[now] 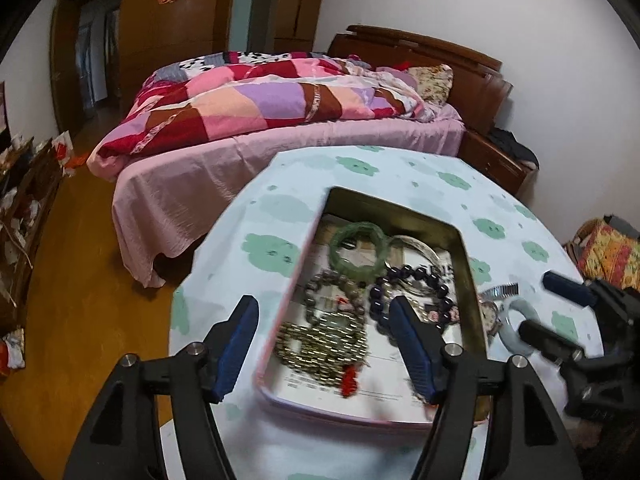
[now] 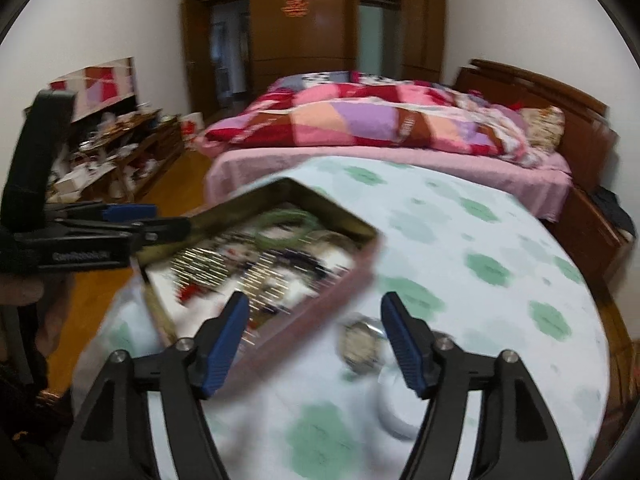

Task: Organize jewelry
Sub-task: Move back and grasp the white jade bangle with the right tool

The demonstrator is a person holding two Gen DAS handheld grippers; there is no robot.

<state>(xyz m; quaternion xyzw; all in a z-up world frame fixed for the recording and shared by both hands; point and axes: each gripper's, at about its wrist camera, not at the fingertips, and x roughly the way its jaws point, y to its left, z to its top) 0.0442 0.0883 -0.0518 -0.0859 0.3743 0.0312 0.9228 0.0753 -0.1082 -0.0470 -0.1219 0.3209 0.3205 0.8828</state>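
An open tin box (image 1: 467, 268) lies on a round table (image 1: 400, 170) with a green-patterned cloth. In it are a green bangle (image 1: 357, 250), a dark bead bracelet (image 1: 404, 276), a brownish bead bracelet (image 1: 320, 294) and a gold bead chain (image 1: 320, 344). My left gripper (image 1: 324, 304) hangs open over the tin's near end, holding nothing. Right of the tin lie a watch (image 2: 360, 344) and a pale bangle (image 2: 394, 412). My right gripper (image 2: 315, 300) stands open above the tin's edge (image 2: 352, 280) and the watch, empty; the view is blurred.
A bed (image 1: 280, 148) with a patchwork quilt stands just beyond the table. A wooden bedside cabinet (image 1: 492, 156) is at the right. A cluttered low shelf (image 2: 120, 152) runs along the left wall over a wooden floor (image 1: 80, 280).
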